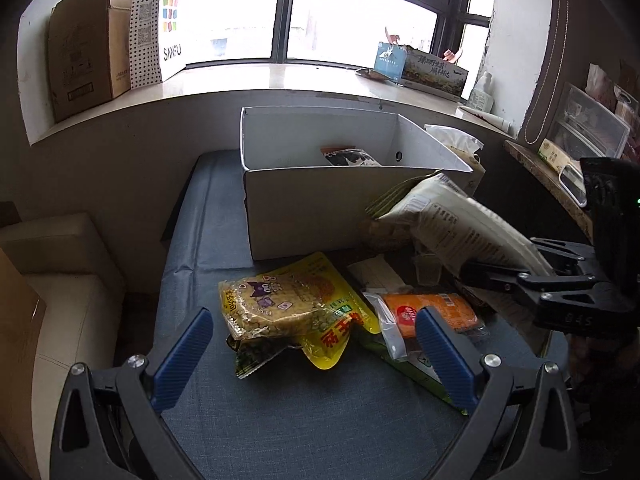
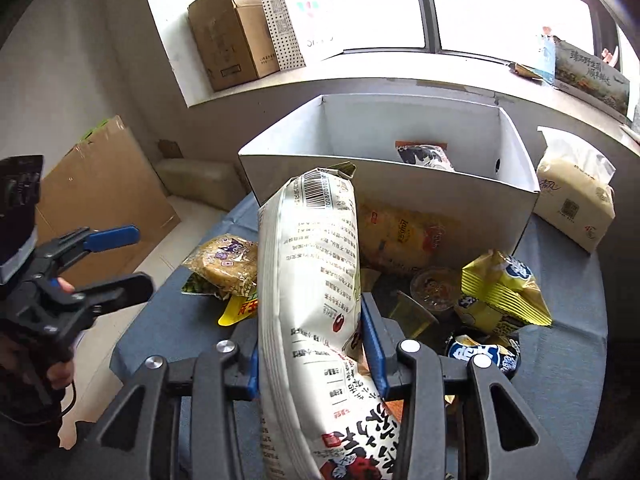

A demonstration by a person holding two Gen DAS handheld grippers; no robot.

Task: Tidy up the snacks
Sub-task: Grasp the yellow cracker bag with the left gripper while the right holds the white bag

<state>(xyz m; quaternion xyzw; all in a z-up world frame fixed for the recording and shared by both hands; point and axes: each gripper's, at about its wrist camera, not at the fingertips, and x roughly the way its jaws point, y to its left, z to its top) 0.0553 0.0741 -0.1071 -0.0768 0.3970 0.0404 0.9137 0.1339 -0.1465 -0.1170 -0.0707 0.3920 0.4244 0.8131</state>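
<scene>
The right gripper (image 2: 312,356) has its two blue fingers (image 2: 374,344) pressed together on a long white snack bag (image 2: 312,272) with black printed text and a barcode. The grip sits near the lower part of the bag, so most of the bag stands free above the fingers, and its top leans toward the white cardboard box (image 2: 400,196). The top edge is just in front of the near wall of the box, about at the height of the rim, not yet over it.

The left gripper (image 1: 316,344) is empty, with its fingers (image 1: 186,344) wide apart. It hovers in front of the box, above a clear pack of yellow-brown cakes with a cartoon sticker (image 1: 272,308) that lies on a yellow pouch (image 1: 332,320).

Inside the box, toward the far right corner, one black and white packet (image 2: 426,158) already lies. In front of the box there are still a yellow chip bag (image 2: 400,236), a small clear cup (image 2: 434,288) and yellow packets (image 2: 500,292).

I think the main risk is the long free end. If the bag goes forward at this height, its top may hit the near wall, then bend or push the light box away. Because the hold is low and the bag is soft, it may also turn between the fingers or slip out. A low swing could knock over the cup standing in front of the box.
</scene>
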